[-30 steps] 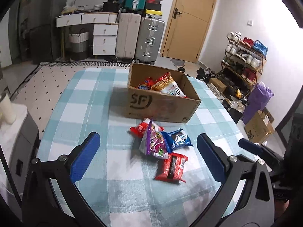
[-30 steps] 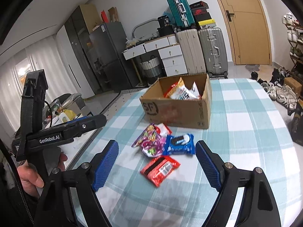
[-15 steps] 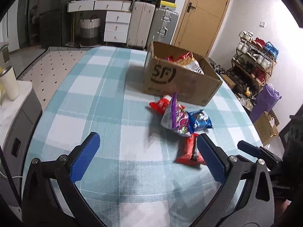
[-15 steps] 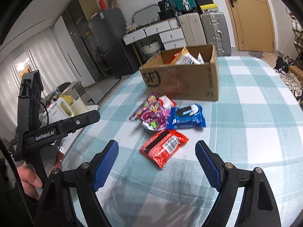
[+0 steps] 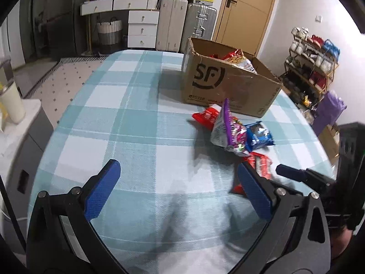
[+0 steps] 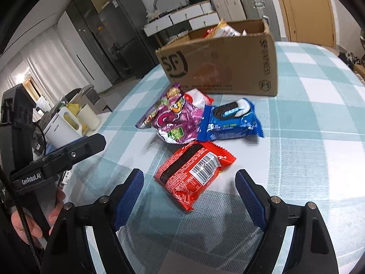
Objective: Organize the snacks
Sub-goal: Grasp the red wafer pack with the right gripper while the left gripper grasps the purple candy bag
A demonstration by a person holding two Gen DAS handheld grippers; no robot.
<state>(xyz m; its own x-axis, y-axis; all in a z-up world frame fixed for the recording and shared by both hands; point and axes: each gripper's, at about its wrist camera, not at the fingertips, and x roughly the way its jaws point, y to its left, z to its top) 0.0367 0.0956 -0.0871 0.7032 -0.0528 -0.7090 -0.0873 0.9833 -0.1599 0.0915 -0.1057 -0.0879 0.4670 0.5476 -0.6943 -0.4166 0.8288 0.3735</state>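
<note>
Checked teal cloth (image 6: 319,137) covers the table, on which a cardboard box (image 6: 223,66) partly filled with snack bags is set. Just before the box, a purple packet (image 6: 178,118), a blue biscuit packet (image 6: 230,121) and a red packet (image 6: 196,171) are clustered. The right gripper (image 6: 189,191) is held with jaws wide apart, the red packet between them, untouched. The left gripper (image 5: 180,189) is likewise spread, over bare cloth beside the snacks.

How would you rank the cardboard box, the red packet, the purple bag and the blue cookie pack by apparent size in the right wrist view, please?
1. cardboard box
2. red packet, though nearness to the camera inflates it
3. purple bag and blue cookie pack: too alike to rank
</note>
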